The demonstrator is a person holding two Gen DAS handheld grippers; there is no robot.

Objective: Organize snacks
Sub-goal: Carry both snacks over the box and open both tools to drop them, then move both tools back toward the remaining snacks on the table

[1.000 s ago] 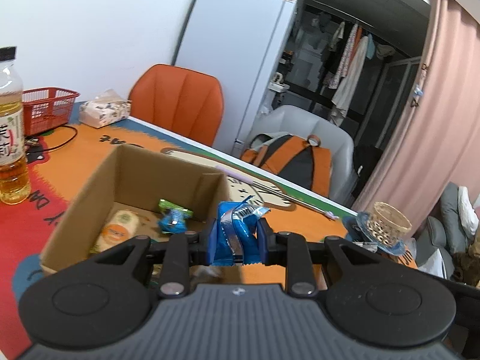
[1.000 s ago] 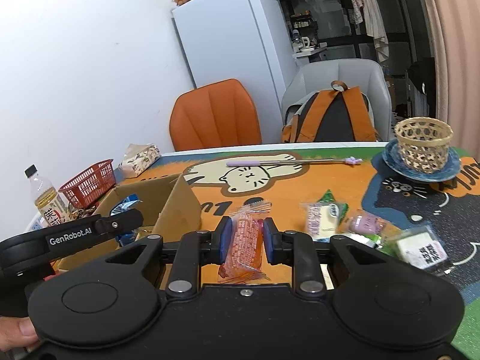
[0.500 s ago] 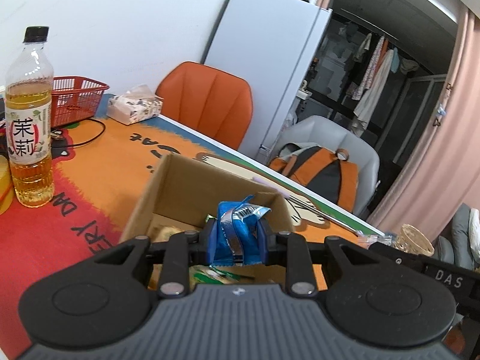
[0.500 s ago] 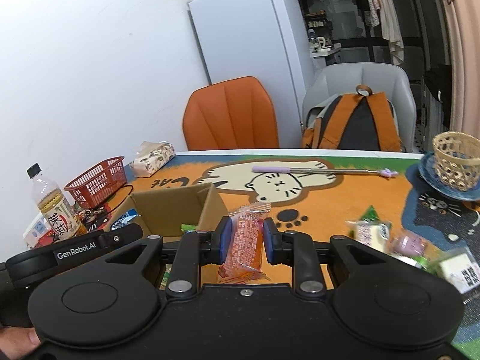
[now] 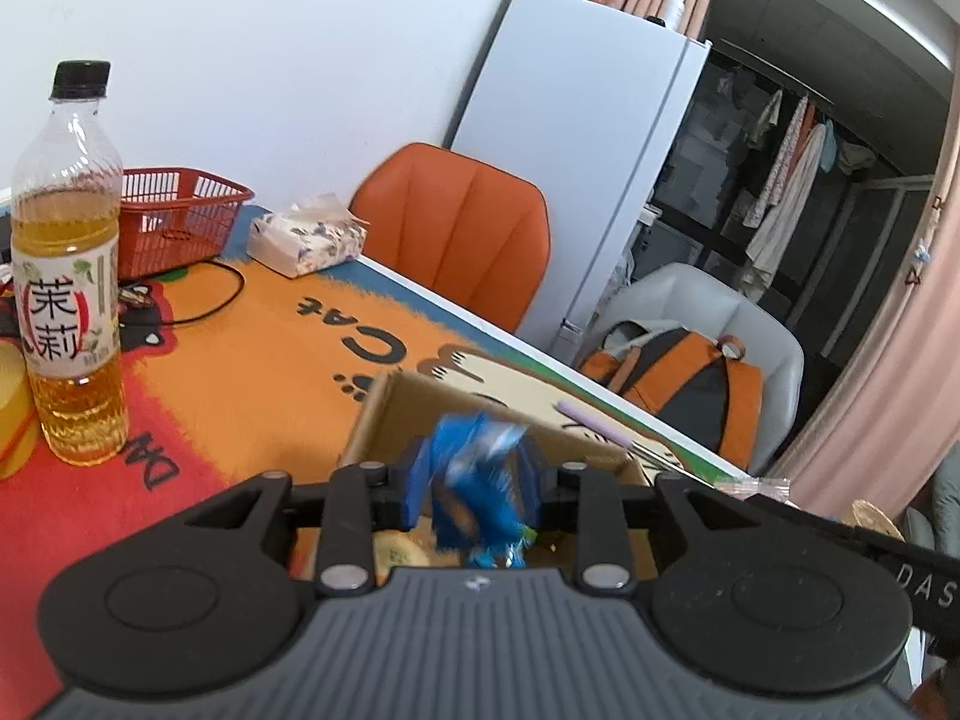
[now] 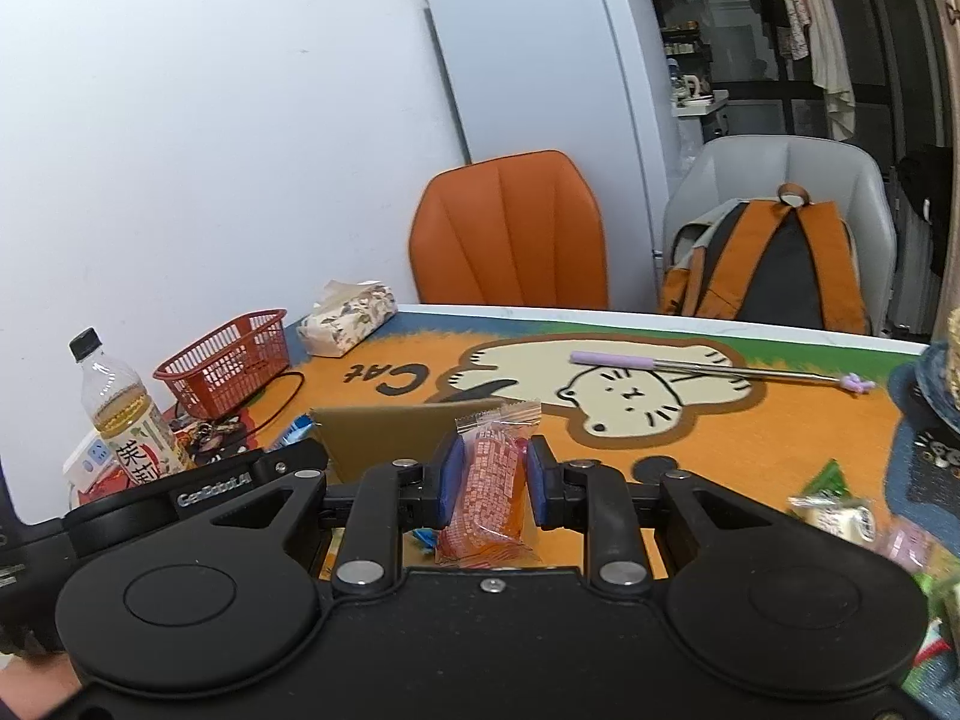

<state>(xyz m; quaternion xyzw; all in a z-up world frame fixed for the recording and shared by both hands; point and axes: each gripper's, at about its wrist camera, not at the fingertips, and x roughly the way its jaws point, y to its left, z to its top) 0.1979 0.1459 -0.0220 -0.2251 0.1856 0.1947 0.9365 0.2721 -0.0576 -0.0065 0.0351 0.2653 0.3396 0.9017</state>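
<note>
My left gripper hangs over the open cardboard box. The blue snack packet between its pads is blurred and looks loose; the jaws stand wider than the packet. A yellowish snack lies in the box below. My right gripper is shut on an orange snack packet, held just right of the box and above its near corner. The left gripper's body shows beside it.
A tea bottle, a red basket and a tissue pack stand at the left. A purple-handled stick lies on the cat mat. Loose snacks lie at the right. An orange chair stands behind the table.
Both grippers have moved left toward the box. The left jaws have opened and the blue packet is slipping down between them. The right gripper still holds the orange packet.
</note>
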